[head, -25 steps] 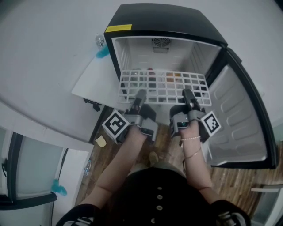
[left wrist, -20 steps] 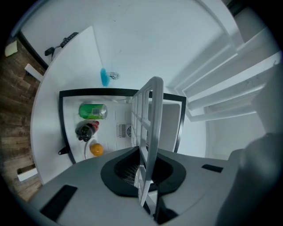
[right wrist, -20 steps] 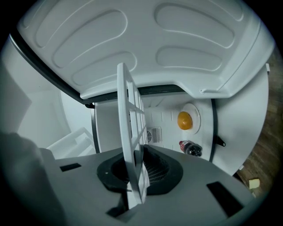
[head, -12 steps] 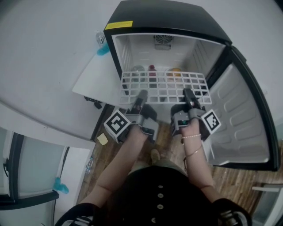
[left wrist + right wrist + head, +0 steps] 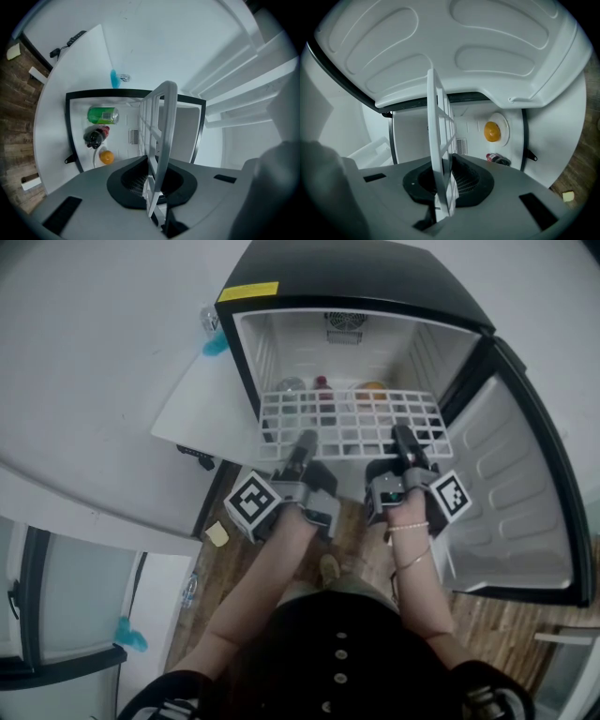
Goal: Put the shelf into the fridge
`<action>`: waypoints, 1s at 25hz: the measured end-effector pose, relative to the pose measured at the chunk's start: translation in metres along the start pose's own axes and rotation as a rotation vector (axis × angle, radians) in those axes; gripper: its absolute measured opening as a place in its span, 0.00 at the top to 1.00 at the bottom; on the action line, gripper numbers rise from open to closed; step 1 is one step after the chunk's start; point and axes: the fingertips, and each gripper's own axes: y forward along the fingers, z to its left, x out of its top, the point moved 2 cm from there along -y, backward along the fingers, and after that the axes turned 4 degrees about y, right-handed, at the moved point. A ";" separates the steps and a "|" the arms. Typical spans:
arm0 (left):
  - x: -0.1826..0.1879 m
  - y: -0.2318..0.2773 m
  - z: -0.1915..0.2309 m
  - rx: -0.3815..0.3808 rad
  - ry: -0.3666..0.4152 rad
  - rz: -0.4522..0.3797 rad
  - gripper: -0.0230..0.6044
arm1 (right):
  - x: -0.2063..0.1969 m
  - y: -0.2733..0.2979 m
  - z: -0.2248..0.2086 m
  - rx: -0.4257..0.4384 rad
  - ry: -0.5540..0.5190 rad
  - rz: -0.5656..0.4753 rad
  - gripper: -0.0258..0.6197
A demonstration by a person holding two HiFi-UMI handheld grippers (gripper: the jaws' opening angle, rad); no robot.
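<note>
The white wire shelf (image 5: 352, 418) lies flat across the mouth of the open black fridge (image 5: 352, 282), its far edge inside the white cavity. My left gripper (image 5: 303, 444) is shut on the shelf's near edge left of centre. My right gripper (image 5: 406, 441) is shut on the same edge further right. In the left gripper view the shelf (image 5: 161, 122) runs edge-on between the dark pads of the gripper (image 5: 153, 183). In the right gripper view the shelf (image 5: 439, 140) stands likewise, clamped in the gripper (image 5: 443, 187). Both gripper views point into the fridge.
On the fridge floor below lie a green can (image 5: 103, 115), a dark bottle (image 5: 95, 137) and an orange (image 5: 492, 131) on a plate. The open door (image 5: 511, 493) hangs at the right. A white board (image 5: 202, 413) leans at the left. Wooden floor (image 5: 352, 531) lies underneath.
Both grippers have carried the shelf a little forward and to the right into the fridge opening. The bottle tops and orange now show beyond its far edge. Both grips are unchanged.
</note>
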 end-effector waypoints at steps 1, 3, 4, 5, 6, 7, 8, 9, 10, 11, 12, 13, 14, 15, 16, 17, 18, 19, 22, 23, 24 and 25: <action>0.000 0.001 0.000 -0.004 -0.002 0.000 0.91 | 0.000 0.000 0.000 0.000 0.001 -0.002 0.91; 0.001 0.002 0.001 -0.006 -0.006 0.003 0.91 | 0.001 0.000 -0.001 -0.001 0.003 -0.007 0.91; 0.001 0.002 0.001 -0.006 -0.007 0.005 0.91 | 0.000 0.000 0.000 -0.001 0.004 -0.008 0.91; 0.001 0.003 0.001 -0.007 -0.009 0.006 0.91 | 0.000 0.000 0.000 0.000 0.006 -0.009 0.91; 0.001 0.003 0.000 -0.009 -0.009 0.005 0.91 | 0.000 0.001 0.000 0.001 0.008 -0.009 0.91; 0.002 0.003 0.000 -0.011 -0.009 0.005 0.91 | -0.001 0.001 0.000 0.001 0.008 -0.008 0.91; 0.002 0.003 0.000 -0.011 -0.008 0.004 0.91 | -0.001 0.000 0.000 0.000 0.007 -0.008 0.91; 0.002 0.003 0.000 -0.010 -0.007 0.004 0.91 | -0.001 0.000 0.001 -0.001 0.006 -0.008 0.91; 0.002 0.003 0.001 -0.010 -0.007 0.005 0.91 | -0.001 0.000 0.001 -0.003 0.004 -0.010 0.91; 0.002 0.003 0.001 -0.011 -0.008 0.008 0.91 | -0.001 0.000 0.001 -0.004 0.002 -0.012 0.91; 0.001 0.003 0.001 -0.013 -0.008 0.011 0.91 | -0.001 0.000 0.000 -0.003 0.000 -0.013 0.91; 0.001 0.004 0.001 -0.014 -0.009 0.013 0.91 | 0.000 0.000 0.000 -0.002 -0.001 -0.014 0.91; 0.001 0.004 0.001 -0.014 -0.009 0.015 0.91 | 0.000 0.001 0.000 -0.001 0.000 -0.016 0.91; 0.002 0.004 0.001 -0.013 -0.009 0.015 0.91 | -0.001 0.001 0.000 0.000 0.001 -0.017 0.91; 0.002 0.004 0.001 -0.012 -0.008 0.014 0.91 | -0.001 0.001 0.000 0.000 0.001 -0.019 0.91; 0.003 0.004 0.001 -0.011 -0.007 0.013 0.91 | -0.002 0.001 0.000 -0.001 0.000 -0.020 0.91; 0.004 0.005 0.001 -0.012 -0.006 0.012 0.91 | -0.002 0.002 0.001 -0.001 0.000 -0.022 0.91; 0.005 0.007 0.001 -0.013 -0.005 0.012 0.91 | -0.002 0.003 0.001 -0.002 0.000 -0.024 0.91; 0.008 0.013 0.001 -0.016 -0.004 0.012 0.91 | -0.001 0.008 0.001 -0.004 -0.001 -0.026 0.91; 0.008 0.014 0.002 -0.016 -0.003 0.011 0.91 | -0.001 0.009 0.001 -0.003 -0.002 -0.026 0.91; 0.009 0.015 0.002 -0.016 -0.002 0.009 0.91 | -0.001 0.011 0.001 -0.002 -0.004 -0.026 0.91; 0.010 0.016 0.003 -0.015 -0.001 0.007 0.91 | -0.001 0.012 0.000 0.000 -0.005 -0.025 0.91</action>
